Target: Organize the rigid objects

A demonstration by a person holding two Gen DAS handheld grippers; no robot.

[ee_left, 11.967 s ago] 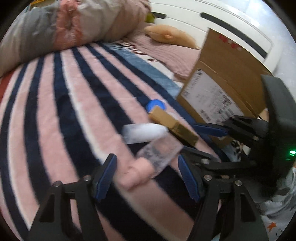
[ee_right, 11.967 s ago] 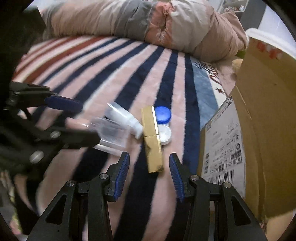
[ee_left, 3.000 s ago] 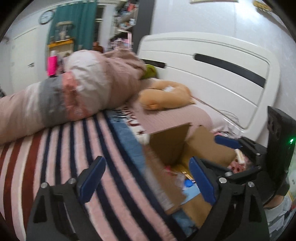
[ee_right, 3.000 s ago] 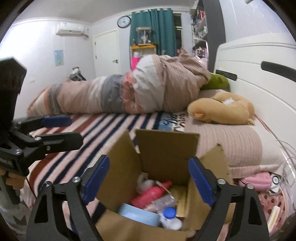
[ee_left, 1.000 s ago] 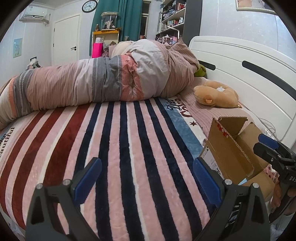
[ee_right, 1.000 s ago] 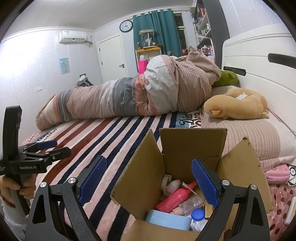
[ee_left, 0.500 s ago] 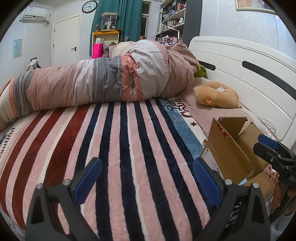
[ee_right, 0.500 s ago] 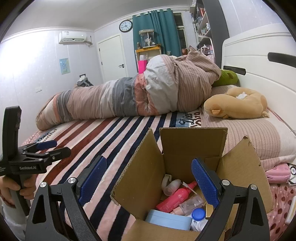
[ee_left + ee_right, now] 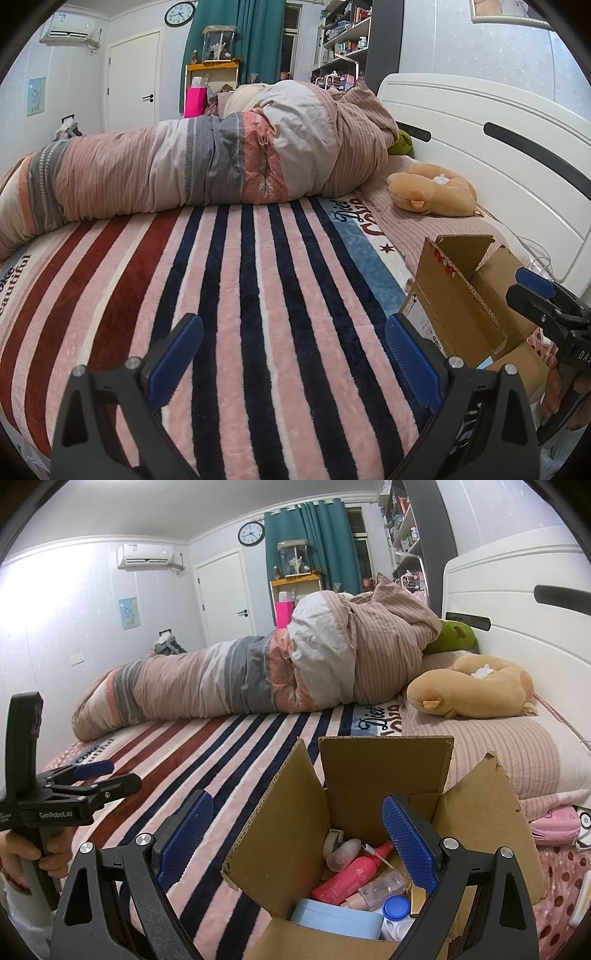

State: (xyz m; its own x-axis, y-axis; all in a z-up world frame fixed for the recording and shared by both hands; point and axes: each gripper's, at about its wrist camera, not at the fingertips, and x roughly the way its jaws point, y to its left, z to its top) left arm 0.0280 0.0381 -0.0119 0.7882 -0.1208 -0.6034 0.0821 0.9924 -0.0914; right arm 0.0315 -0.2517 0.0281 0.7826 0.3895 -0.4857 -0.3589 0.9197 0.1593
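A bedroom scene is given from two gripper cameras. A cardboard box (image 9: 343, 834) with its flaps up is seen on a striped blanket (image 9: 258, 295) spread over a bed.

In the right wrist view the right gripper (image 9: 295, 843) is held with its jaws spread wide and nothing between them. The box lies directly ahead of and below it, framed by the two blue pads, so the right hand is much the nearer to the box. Inside the box the task's things are seen lying together: a pink bottle (image 9: 347, 880), a clear bottle (image 9: 384, 884), a pale roller-like item (image 9: 340, 849), a light blue lid (image 9: 336, 921) and a small blue-capped case (image 9: 395, 908). The pink bottle's long axis runs slantwise, from lower left up to the right, toward the far wall of the box.

In the left wrist view the left gripper (image 9: 293, 363) is also seen wide apart and empty, pointed down over bare blanket. The box (image 9: 458, 295) lies off to its right, near the bed's edge, with the right gripper's tips (image 9: 535, 291) just beside it.

Only the right view shows what is in the box; from the left view just its outer wall, label and flaps are seen. Only the left view shows that no loose items lie on the visible part of the blanket, so the sorting is judged to be nearly or wholly done. A rolled quilt (image 9: 207, 166) and a plush toy (image 9: 432, 194) are seen further back.
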